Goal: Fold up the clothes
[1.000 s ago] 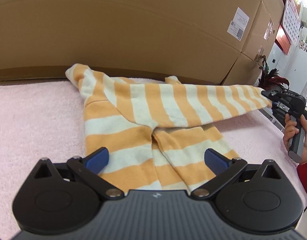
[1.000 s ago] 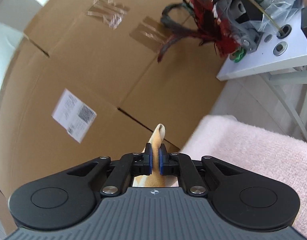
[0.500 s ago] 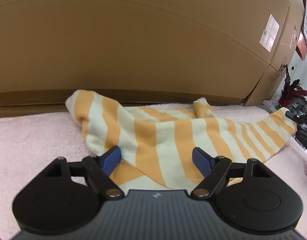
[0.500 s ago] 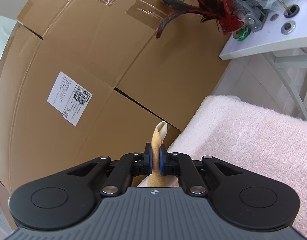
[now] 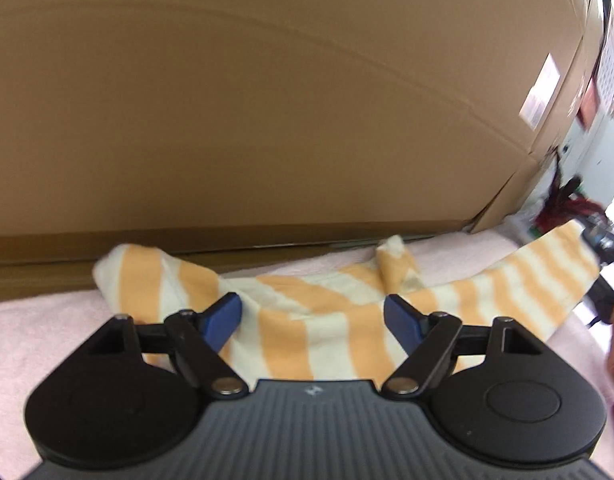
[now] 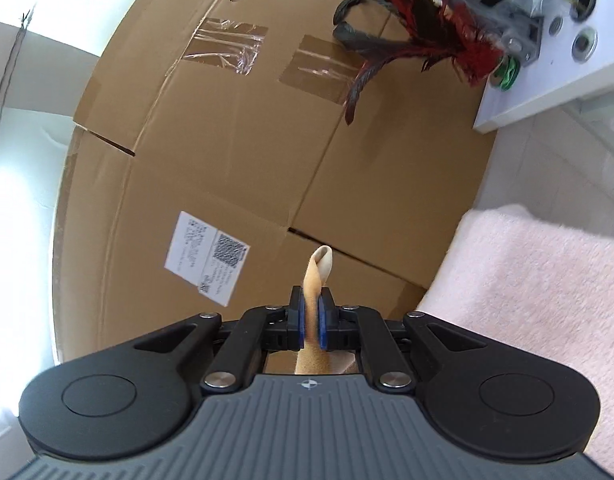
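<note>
L tool (image 5: 311, 317): jaws apart and opening, over the striped garment (image 5: 291, 332), pads not pressing it.
R tool (image 6: 311, 322): clenched on a garment end, cloth sticking up btwn pads.
Garment: orange/cream, rumpled on pink towel (image 5: 35, 320) by cardboard boxes (image 5: 267, 100); one end stretched off to the right.

A storage-like workroom — taped cardboard boxes (image 6: 235, 152) stacked behind a white bench (image 6: 547, 92) strewn with hardware.

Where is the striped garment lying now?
In the left wrist view, the striped garment lies on the pink towel, before the cardboard box.
</note>
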{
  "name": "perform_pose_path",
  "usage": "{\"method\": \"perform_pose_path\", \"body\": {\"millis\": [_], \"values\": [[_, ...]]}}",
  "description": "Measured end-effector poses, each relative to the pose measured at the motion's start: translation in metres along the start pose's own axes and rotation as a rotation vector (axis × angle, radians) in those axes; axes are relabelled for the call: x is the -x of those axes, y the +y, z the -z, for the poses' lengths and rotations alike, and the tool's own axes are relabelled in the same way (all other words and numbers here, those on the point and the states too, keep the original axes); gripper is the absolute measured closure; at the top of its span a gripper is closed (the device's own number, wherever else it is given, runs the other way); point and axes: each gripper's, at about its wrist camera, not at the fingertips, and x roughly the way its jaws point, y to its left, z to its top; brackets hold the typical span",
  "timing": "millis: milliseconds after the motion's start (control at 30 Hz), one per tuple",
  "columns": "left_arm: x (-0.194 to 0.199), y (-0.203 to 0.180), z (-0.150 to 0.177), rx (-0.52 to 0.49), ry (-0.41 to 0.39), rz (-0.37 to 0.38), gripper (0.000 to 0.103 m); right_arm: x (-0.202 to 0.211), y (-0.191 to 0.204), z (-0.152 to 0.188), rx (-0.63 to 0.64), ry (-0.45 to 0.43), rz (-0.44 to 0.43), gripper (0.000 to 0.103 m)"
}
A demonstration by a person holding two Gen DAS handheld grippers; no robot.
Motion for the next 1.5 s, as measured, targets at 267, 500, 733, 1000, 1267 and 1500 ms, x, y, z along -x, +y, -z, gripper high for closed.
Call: {"method": "perform_pose_path", "body": {"millis": [267, 500, 733, 1000, 1267, 1500], "values": [[0.000, -0.007, 0.018, -0.084, -0.041, 0.002, 0.011, 0.013, 0.004, -0.004, -0.054, -0.033, -0.211, 0.096], [0.009, 0.015, 0.024, 0.043, -0.095, 0.079, 0.008, 0.007, 0.003, -0.003, -0.045, 0.005, -0.180, 0.096], [0.017, 0.005, 0.024, -0.062, -0.104, 0.026, 0.019, 0.001, 0.014, 0.005, 0.101, 0.038, -0.037, 0.096], [0.013, 0.018, 0.021, -0.053, -0.059, 0.044, 0.059, -0.032, 0.067, 0.046, 0.301, 0.186, 0.026, 0.095], [0.012, 0.021, 0.021, -0.041, -0.069, -0.036, 0.095, -0.065, 0.165, 0.081, 0.191, 0.264, -0.249, 0.095], [0.014, 0.021, 0.022, -0.061, -0.069, -0.074, 0.095, -0.080, 0.218, 0.118, 0.039, 0.357, -0.444, 0.095]]}}
